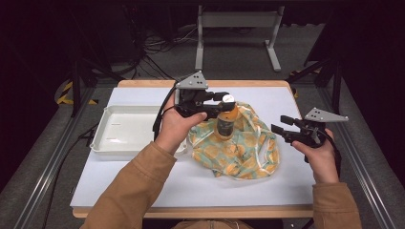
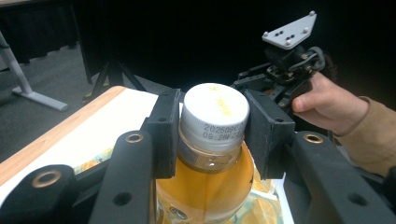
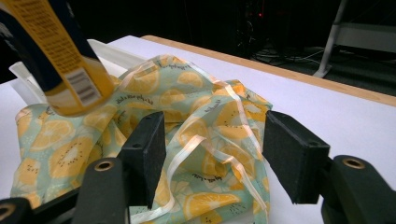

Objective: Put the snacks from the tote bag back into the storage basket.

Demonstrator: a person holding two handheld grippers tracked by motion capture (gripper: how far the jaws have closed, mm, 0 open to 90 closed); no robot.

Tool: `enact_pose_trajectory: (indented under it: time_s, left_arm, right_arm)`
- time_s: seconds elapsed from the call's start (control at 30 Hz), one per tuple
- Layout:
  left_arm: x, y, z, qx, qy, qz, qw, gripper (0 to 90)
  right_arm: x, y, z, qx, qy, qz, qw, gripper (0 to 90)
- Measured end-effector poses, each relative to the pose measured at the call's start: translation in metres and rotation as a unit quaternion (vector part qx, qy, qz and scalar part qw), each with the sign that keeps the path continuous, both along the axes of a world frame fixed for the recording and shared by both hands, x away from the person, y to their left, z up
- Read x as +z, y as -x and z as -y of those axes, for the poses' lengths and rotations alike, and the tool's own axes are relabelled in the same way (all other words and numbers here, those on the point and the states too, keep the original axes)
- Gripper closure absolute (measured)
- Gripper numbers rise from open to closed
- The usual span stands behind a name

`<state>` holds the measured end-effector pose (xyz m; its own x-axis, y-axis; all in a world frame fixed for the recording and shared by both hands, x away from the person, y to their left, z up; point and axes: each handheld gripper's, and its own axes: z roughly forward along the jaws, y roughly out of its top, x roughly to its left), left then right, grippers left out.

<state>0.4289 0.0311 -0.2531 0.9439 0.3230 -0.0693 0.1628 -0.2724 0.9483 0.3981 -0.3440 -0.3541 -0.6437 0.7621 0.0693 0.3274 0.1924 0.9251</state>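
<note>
Nearest the person, the right claw (image 1: 282,127) sits level at the right edge of the worktop (image 1: 200,186), its jaws spread wide with nothing between them, aimed at the lemon-print bag (image 1: 239,145) that lies crumpled in the middle. That bag looks soft and limp — it would sag and fold at any pull, so its pale edge band (image 3: 187,149) seems the best place to pinch it. Just beyond, the left claw (image 1: 228,102) grips the bottle (image 1: 225,120) of orange drink, pads pressed on either side at the white cap (image 2: 215,114) and neck, jaws about half closed. The bottle hangs over the bag's folds, tilted in the right gripper view, its base just above the cloth. Full of liquid, it is probably fairly heavy and rigid, with smooth plastic that could slip; the ridged cap gives surer purchase. The left forearm reaches in diagonally, hand wrapped round the gripper body. Farther left lies a white tray (image 1: 102,138).
</note>
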Motion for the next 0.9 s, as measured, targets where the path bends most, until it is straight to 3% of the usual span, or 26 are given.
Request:
enact_pose_trajectory:
  time_s: [0.13,0.33,0.5,0.67,0.9]
  left_arm:
    - [0.005,0.003,-0.012,0.004,0.007,-0.005,1.0,58.2]
    - [0.009,0.009,-0.032,0.019,0.004,0.005,0.9998,58.2]
    - [0.008,0.009,-0.049,0.026,0.009,-0.003,0.9996,58.2]
    - [0.007,0.011,-0.066,0.04,0.001,0.004,0.9992,58.2]
    - [0.006,0.011,-0.089,0.05,0.0,0.0,0.9987,58.2]
  right_arm:
    - [0.0,-0.001,-0.001,0.004,-0.002,0.0,1.0,39.5]
    - [-0.001,-0.005,-0.004,0.007,-0.004,-0.001,1.0,38.3]
    - [-0.003,-0.008,-0.008,0.013,0.001,-0.005,0.9999,38.3]
    - [-0.004,-0.009,-0.011,0.015,0.002,-0.008,0.9999,38.3]
    - [-0.006,-0.009,-0.013,0.017,0.006,-0.011,0.9998,38.3]
